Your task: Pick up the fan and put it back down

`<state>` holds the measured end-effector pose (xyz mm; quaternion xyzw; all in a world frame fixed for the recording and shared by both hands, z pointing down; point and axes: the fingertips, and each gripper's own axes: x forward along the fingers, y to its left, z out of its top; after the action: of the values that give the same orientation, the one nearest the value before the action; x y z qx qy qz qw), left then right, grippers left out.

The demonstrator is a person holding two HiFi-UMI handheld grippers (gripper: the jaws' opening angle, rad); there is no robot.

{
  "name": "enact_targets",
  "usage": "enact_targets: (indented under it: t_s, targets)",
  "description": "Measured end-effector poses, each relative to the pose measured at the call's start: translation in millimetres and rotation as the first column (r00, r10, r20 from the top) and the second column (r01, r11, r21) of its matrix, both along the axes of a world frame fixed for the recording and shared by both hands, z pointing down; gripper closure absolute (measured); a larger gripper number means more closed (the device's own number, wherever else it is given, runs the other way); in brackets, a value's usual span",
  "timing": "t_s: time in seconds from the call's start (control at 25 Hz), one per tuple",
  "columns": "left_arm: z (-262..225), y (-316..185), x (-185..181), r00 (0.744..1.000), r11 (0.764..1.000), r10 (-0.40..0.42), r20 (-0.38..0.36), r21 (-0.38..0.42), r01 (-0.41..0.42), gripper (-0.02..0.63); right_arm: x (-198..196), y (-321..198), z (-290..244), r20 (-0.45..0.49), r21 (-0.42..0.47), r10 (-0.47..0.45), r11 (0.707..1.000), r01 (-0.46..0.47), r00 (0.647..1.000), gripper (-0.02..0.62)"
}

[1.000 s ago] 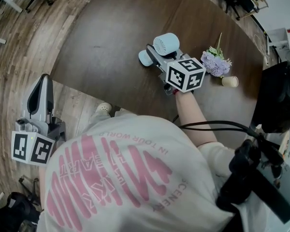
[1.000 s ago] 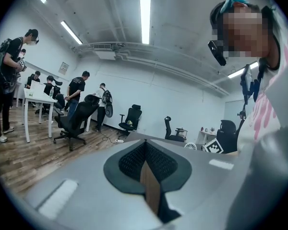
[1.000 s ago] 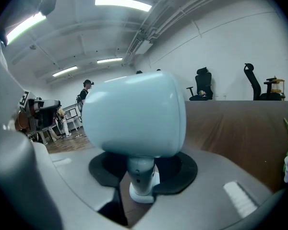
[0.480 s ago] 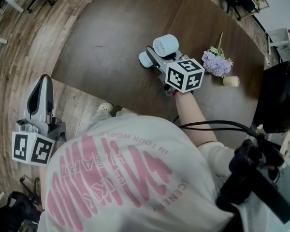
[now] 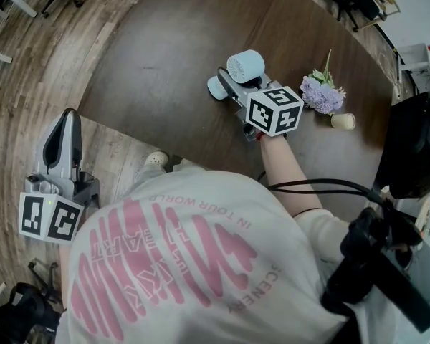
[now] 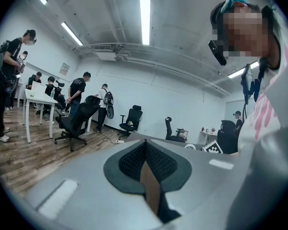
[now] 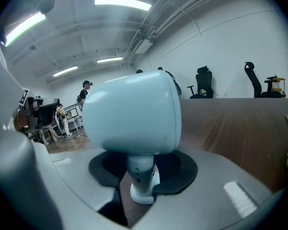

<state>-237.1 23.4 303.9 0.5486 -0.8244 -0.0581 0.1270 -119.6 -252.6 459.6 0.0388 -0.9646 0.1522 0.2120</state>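
Off the near edge of the desk (image 5: 172,49), toward its left, the left gripper (image 5: 69,120) hangs over the wood floor (image 5: 29,84). Its fingers are pressed together with nothing between them. In the left gripper view (image 6: 146,162) the dark pads (image 6: 129,159) meet, leaving only a sliver.

Mid-desk, a little in from the near edge, the right gripper (image 5: 229,86) lies low over the top, its cube (image 5: 274,110) toward the person. Its fingers are closed on the stem of the pale blue fan (image 5: 245,67). The right gripper view (image 7: 143,174) shows the fan (image 7: 132,116) with its rounded head above the jaws and its base down by the desk surface. Whether the base touches cannot be told.

Toward the right edge lie purple flowers (image 5: 321,92), with a small cup (image 5: 342,121) just beside them, both well apart from the fan.
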Motion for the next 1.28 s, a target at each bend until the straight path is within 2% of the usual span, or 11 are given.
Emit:
enact_targets:
  t_s: [1.28]
  targets:
    - [0.4,11.0,0.1,1.0,1.0,-0.024,0.002,0.001,0.024,0.594,-1.8,9.8,5.6,-0.019,0.037,-0.03,0.999,0.03,0.999,0.451]
